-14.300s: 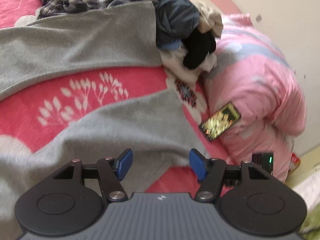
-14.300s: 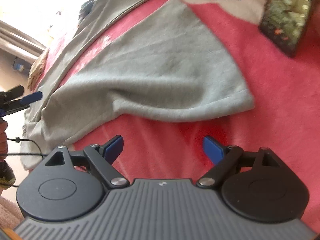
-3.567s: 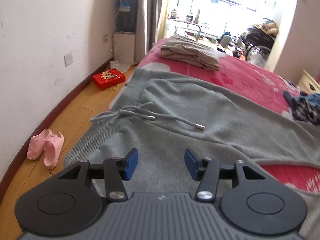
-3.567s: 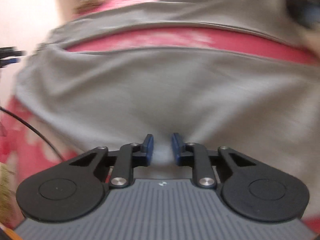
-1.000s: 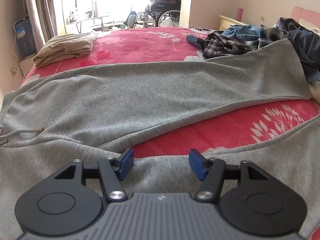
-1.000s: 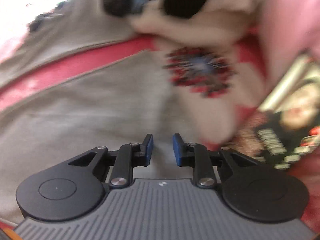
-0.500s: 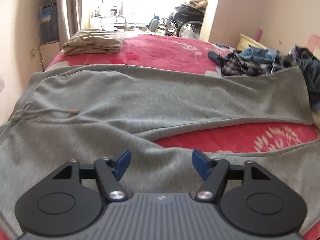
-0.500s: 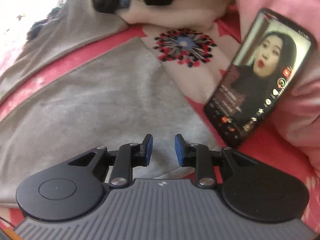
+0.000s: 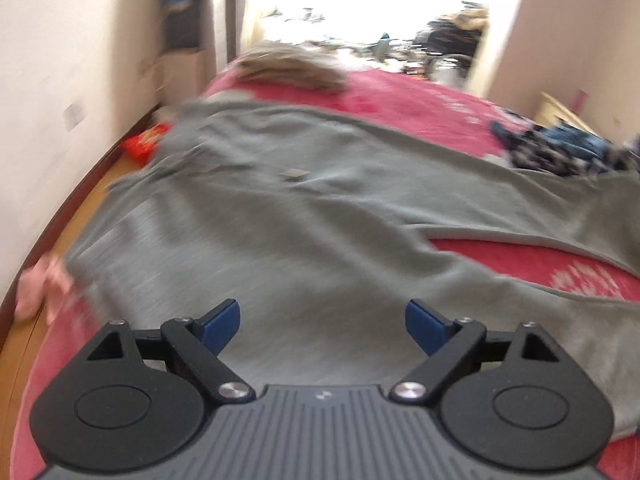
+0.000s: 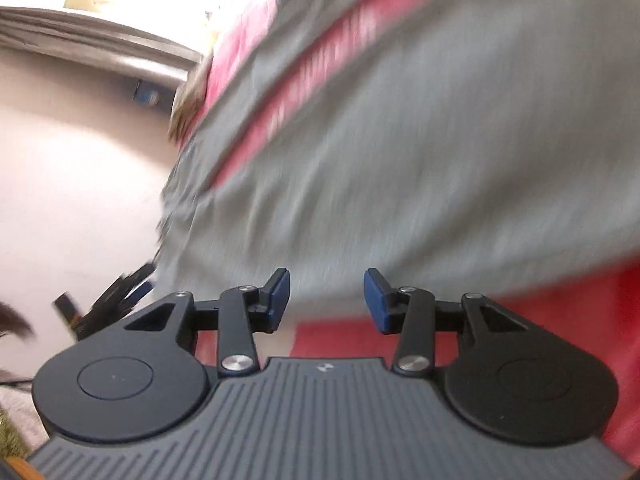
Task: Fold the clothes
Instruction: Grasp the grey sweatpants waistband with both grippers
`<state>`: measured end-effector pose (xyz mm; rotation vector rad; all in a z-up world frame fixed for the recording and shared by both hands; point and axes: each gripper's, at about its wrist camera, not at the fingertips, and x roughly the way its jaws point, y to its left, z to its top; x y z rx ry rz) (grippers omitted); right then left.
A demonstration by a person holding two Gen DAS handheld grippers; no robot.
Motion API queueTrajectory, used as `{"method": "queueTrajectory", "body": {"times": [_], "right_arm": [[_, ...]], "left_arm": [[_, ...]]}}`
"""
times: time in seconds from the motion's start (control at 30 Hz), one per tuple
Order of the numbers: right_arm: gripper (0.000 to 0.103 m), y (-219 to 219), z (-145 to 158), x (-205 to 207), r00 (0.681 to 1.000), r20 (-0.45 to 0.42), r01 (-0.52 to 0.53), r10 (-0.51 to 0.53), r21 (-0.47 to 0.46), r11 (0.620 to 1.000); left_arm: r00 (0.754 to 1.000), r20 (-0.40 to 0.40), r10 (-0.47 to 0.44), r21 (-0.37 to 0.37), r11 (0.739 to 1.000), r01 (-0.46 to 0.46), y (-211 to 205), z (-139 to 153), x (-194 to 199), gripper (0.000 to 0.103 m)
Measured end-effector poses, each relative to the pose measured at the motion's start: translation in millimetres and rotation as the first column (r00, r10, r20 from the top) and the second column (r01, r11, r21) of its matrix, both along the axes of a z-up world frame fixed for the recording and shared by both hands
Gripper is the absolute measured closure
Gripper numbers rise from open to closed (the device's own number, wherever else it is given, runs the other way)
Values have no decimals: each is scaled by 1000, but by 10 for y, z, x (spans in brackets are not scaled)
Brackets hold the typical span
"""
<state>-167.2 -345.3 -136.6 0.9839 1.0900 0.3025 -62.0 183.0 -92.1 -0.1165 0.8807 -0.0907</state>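
Grey sweatpants (image 9: 304, 216) lie spread flat across the red bedspread (image 9: 520, 256), waist to the left, legs running right. My left gripper (image 9: 322, 322) hovers over the near part of the waist area; its jaws are opening wide and nothing sits between them. In the right wrist view the near trouser leg (image 10: 400, 160) fills the frame, its edge just ahead of my right gripper (image 10: 326, 298). Those jaws are opening too, with only bedspread and the cloth's edge seen beyond the gap. Both views are motion-blurred.
A folded tan garment (image 9: 288, 68) lies at the far end of the bed. A heap of dark and plaid clothes (image 9: 560, 152) sits at the right. Pink slippers (image 9: 38, 290) and a red packet (image 9: 146, 144) are on the wooden floor by the left wall.
The left gripper swung left toward the waist end and its jaws widened. The right gripper turned away from the phone and pillow onto the near trouser leg, and its jaws parted.
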Motion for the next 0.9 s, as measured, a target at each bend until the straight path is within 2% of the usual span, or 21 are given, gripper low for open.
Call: {"method": "queueTrajectory", "body": {"times": [0.07,0.13,0.2,0.27,0.4,0.57,0.6,0.67,0.73,0.8,0.9], "right_arm": [[62,-40,-112,-77,997,-60,38,-37,1,999],[65,-212,-151,-181,986,-83,147,-147,-6,989],[67,-468,-166,-281,952,-89,296,-294,12,955],[67,-615,-181,-342,920,-98,382,-379,11,924],[68,-598,-180,-451,882,-111,462,-458,13,887],[67,-523,-206,-483,870,-117,484,-479,20,875],[67,-529,-206,-475,871,-120,483,-477,21,876],[67,-539,-199,-454,873,-123,478,-473,16,878],[66,-520,-195,-447,874,-125,475,-470,10,880],[66,-508,-194,-437,875,-126,473,-468,8,881],[66,-520,-199,-422,874,-126,473,-468,10,881]], "left_arm": [[998,-33,50,-4,999,-50,162,-45,-16,13],[994,-64,88,-18,996,-90,321,-80,-19,13],[988,-68,137,-32,990,-139,472,-88,-21,13],[978,-88,190,-61,979,-196,628,-96,-6,14],[942,-120,314,-120,937,-328,954,-67,-8,17],[887,-122,445,-183,869,-460,1350,57,-16,17],[883,-133,451,-205,859,-469,1407,60,-13,17],[895,-199,399,-284,851,-442,1468,-17,7,17],[900,-276,337,-359,832,-422,1466,-147,18,17],[894,-323,310,-383,821,-423,1417,-279,-13,18],[898,-337,282,-388,828,-405,1312,-419,-83,20]]}}
